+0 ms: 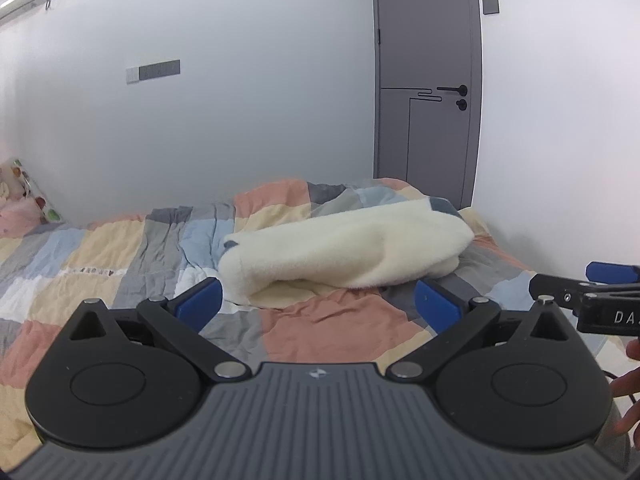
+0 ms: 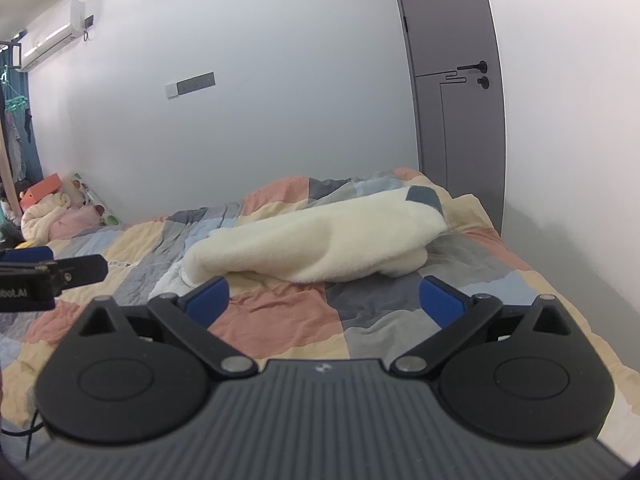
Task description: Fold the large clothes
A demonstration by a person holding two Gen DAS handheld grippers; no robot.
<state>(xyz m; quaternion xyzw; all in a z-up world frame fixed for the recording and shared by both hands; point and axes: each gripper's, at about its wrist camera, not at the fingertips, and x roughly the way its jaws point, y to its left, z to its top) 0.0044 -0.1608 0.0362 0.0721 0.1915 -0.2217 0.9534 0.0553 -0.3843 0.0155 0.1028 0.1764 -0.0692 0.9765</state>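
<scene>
A patchwork quilt (image 1: 120, 248) is covering the bed, and a cream fleece garment (image 1: 344, 248) is lying folded on it near the grey door (image 1: 428, 80). The left gripper (image 1: 318, 300) and right gripper (image 2: 324, 298) are hovering just short of the fleece — both spread wide, gripping nothing.

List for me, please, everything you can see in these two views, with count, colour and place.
fleece garment: one, cream, folded bundle on the bed
quilt: one, patchwork of peach, yellow, grey and blue, covering the bed
door: one, grey, black handle, far wall
switch panel: one, grey and white, on the wall
air conditioner: one, white, high on the wall
soft items: a pile, pink and cream, bed's far left end
left gripper: one, black with blue pads, open, empty
right gripper: one, same, open, empty
</scene>
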